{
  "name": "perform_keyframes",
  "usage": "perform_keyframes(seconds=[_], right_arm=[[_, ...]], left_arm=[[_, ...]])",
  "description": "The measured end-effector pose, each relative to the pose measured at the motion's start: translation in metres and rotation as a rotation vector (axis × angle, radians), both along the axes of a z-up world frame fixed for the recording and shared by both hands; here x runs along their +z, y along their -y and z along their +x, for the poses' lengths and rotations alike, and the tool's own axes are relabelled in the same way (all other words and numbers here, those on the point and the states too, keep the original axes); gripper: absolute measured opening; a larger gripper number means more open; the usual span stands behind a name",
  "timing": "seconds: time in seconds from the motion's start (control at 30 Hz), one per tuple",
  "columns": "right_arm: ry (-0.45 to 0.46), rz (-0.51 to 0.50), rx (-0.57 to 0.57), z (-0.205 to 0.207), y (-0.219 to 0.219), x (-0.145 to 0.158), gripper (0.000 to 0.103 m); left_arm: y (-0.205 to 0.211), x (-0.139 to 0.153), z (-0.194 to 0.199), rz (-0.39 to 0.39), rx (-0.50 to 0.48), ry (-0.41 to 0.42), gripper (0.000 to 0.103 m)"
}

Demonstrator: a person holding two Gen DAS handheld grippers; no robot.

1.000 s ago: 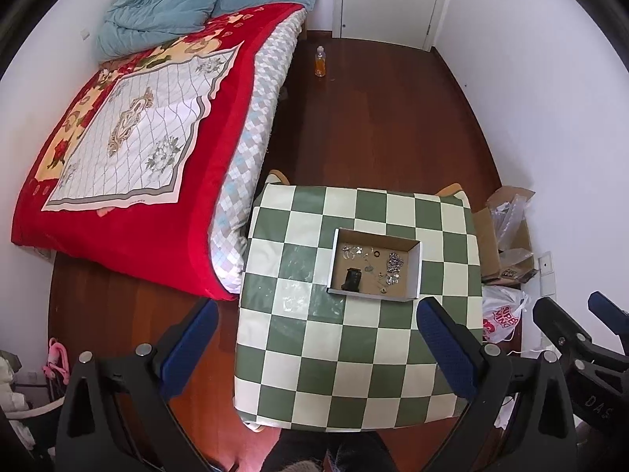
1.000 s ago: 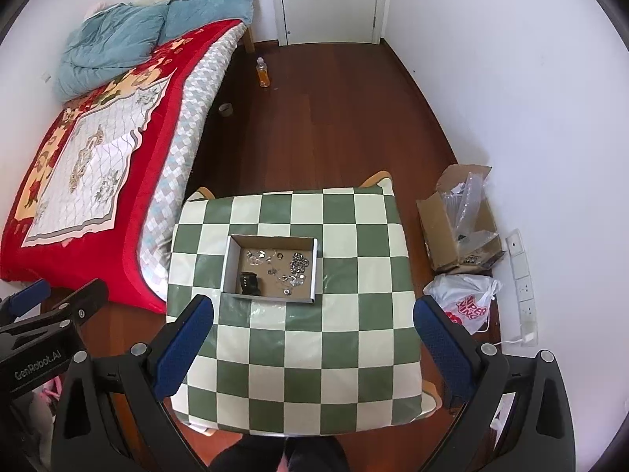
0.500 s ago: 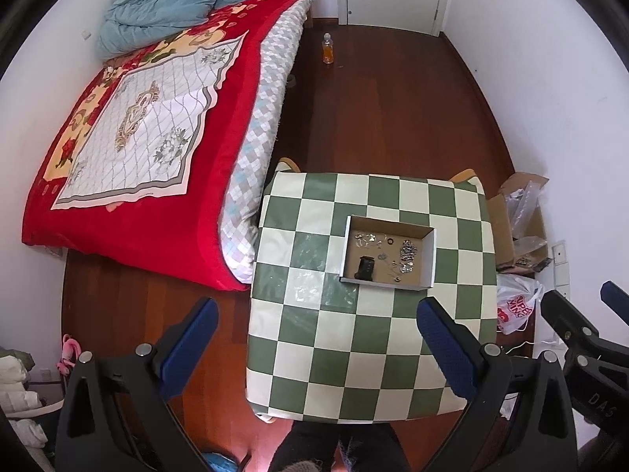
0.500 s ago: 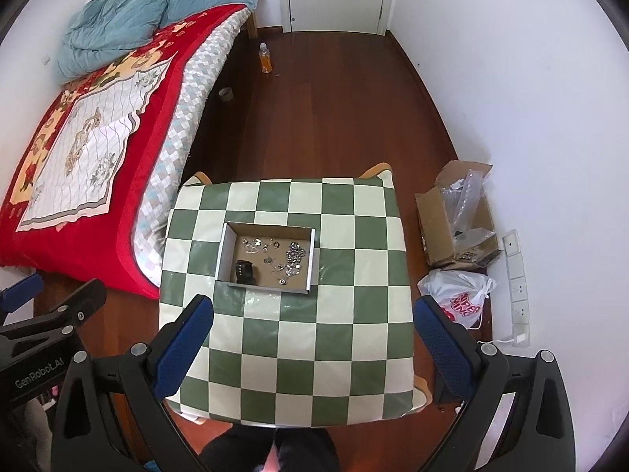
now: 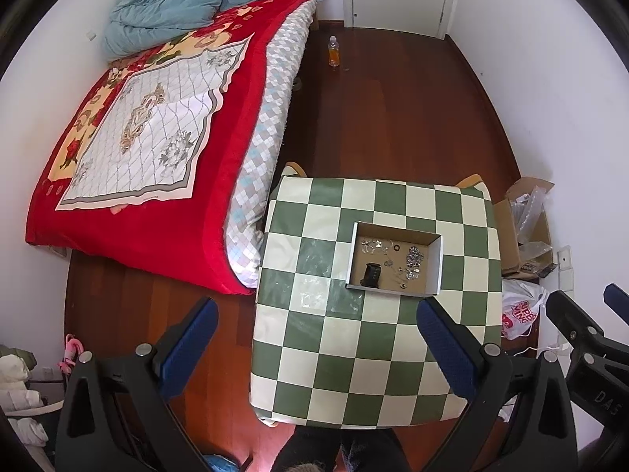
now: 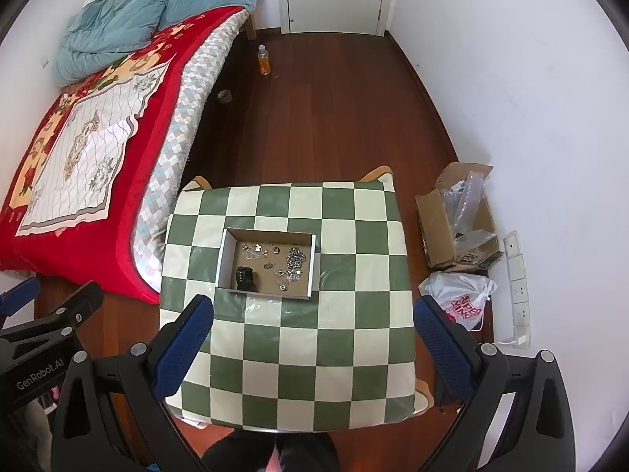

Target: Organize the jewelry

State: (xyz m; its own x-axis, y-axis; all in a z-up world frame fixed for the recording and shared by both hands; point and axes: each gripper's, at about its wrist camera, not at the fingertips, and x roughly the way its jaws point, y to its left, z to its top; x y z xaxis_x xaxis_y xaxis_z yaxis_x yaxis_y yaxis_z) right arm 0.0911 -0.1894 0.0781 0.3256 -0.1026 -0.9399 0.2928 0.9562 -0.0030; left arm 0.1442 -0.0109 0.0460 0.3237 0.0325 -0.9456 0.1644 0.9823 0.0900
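A shallow cardboard box (image 5: 432, 240) (image 6: 227, 246) lies on a small table with a green-and-cream checked cloth (image 5: 354, 346) (image 6: 314, 354). Inside it are several small silver jewelry pieces (image 5: 412, 259) (image 6: 293, 261) and a black clip-like item (image 5: 371, 275) (image 6: 245, 278). My left gripper (image 5: 314, 338) is open and empty, held high above the table's near-left part. My right gripper (image 6: 312, 334) is open and empty, high above the table's near edge. Each gripper shows at the edge of the other's view.
A bed with a red patterned blanket (image 5: 137, 137) (image 6: 78, 149) stands left of the table. An orange bottle (image 5: 333, 52) (image 6: 264, 61) stands on the wood floor by the door. An open cardboard carton (image 6: 456, 220) and a white plastic bag (image 6: 460, 299) lie right of the table by the wall.
Both grippers have risen and pulled back from the table, so the table and box look smaller and more of the room shows. Both stay open.
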Motion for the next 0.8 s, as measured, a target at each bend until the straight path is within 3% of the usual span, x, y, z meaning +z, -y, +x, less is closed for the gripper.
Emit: perform_keyframes(seconds=[0.8], right_arm=[[0.01, -0.004, -0.036, -0.0028, 0.0068, -0.0001, 0.103]], left_arm=[[0.0048, 0.0089, -0.0014, -0.009, -0.01, 0.021, 0.103]])
